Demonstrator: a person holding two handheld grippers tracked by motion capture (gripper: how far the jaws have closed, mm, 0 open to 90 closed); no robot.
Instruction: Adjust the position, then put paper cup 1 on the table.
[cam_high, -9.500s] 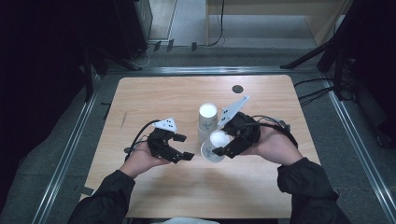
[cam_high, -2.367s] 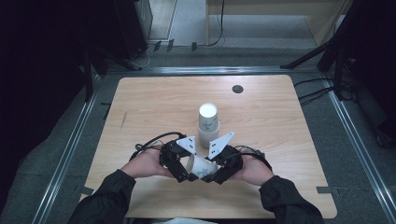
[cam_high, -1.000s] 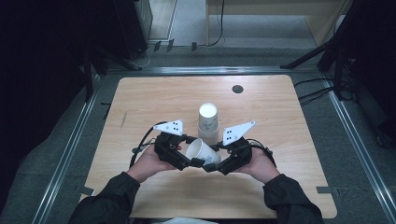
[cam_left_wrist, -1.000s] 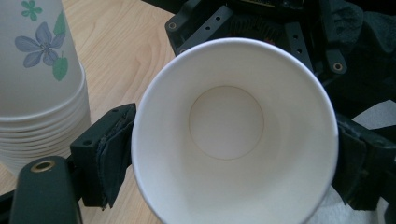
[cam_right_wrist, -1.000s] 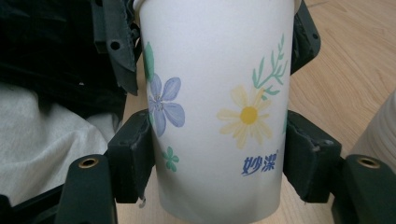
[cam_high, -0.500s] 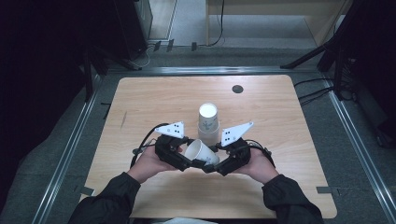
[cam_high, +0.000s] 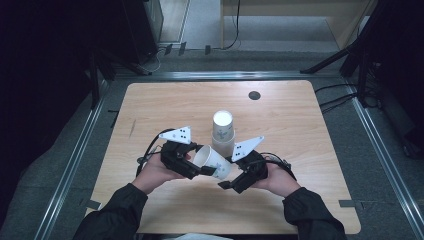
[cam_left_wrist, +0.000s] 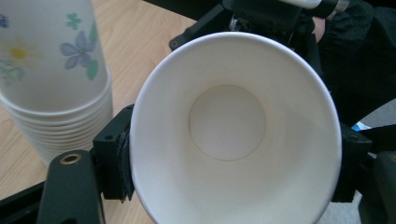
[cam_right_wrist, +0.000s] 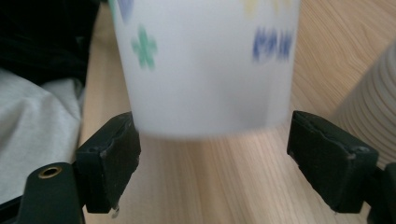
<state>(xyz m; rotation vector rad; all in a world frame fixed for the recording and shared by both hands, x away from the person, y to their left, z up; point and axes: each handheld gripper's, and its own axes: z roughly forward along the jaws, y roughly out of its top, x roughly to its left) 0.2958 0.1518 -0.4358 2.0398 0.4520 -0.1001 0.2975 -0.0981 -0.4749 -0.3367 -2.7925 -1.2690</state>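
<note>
While our left gripper (cam_high: 202, 171) pinches the light, crushable paper cup (cam_high: 212, 162) near its rim, our right gripper (cam_high: 231, 181), at four o'clock, has just opened off its base.

This looks like a lab or test room set up for recording. A bare wooden worktop (cam_high: 300, 130) stands alone on grey carpet (cam_high: 210, 20), fenced by metal rails (cam_high: 70, 165) on the floor. Cables (cam_high: 335, 95) trail across the carpet, and dark stands (cam_high: 335, 60) and black equipment (cam_high: 145, 25) ring the unlit edges.
</note>
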